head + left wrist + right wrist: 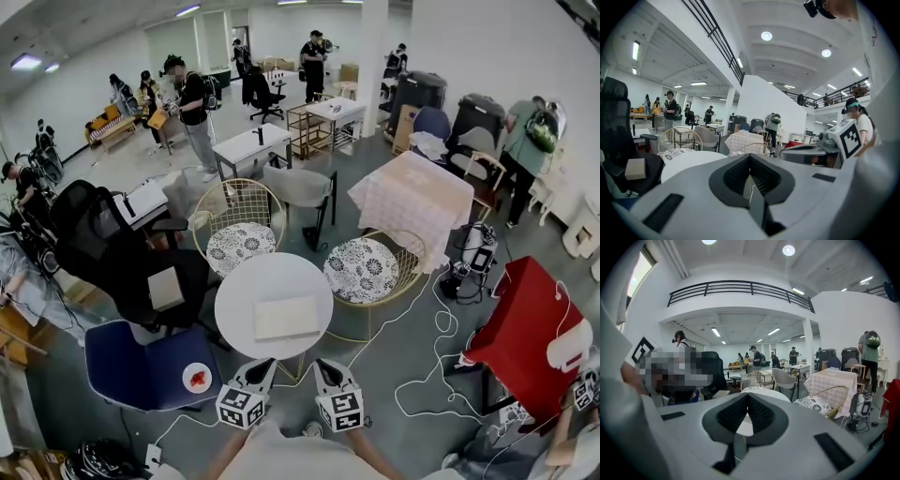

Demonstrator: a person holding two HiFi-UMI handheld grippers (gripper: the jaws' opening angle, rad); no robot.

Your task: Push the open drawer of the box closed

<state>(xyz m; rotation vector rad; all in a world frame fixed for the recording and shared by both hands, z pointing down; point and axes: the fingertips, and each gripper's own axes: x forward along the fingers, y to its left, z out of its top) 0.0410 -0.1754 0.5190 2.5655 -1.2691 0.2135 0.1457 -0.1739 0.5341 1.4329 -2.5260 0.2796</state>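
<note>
The left tool and right tool are pale grey moulded plastic with black ribbed pads. At each tool's six o'clock end sits a white cube bearing black square markers. The person wears a pale top.

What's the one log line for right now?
left gripper: shut, empty | right gripper: shut, empty | box: on round white table, apart from both grippers

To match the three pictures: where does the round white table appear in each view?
Head view: the round white table lies at lower centre.
Left gripper view: left of centre, low.
Right gripper view: centre, just above the jaws.
Shared landmark: the table with checked cloth, behind it.
</note>
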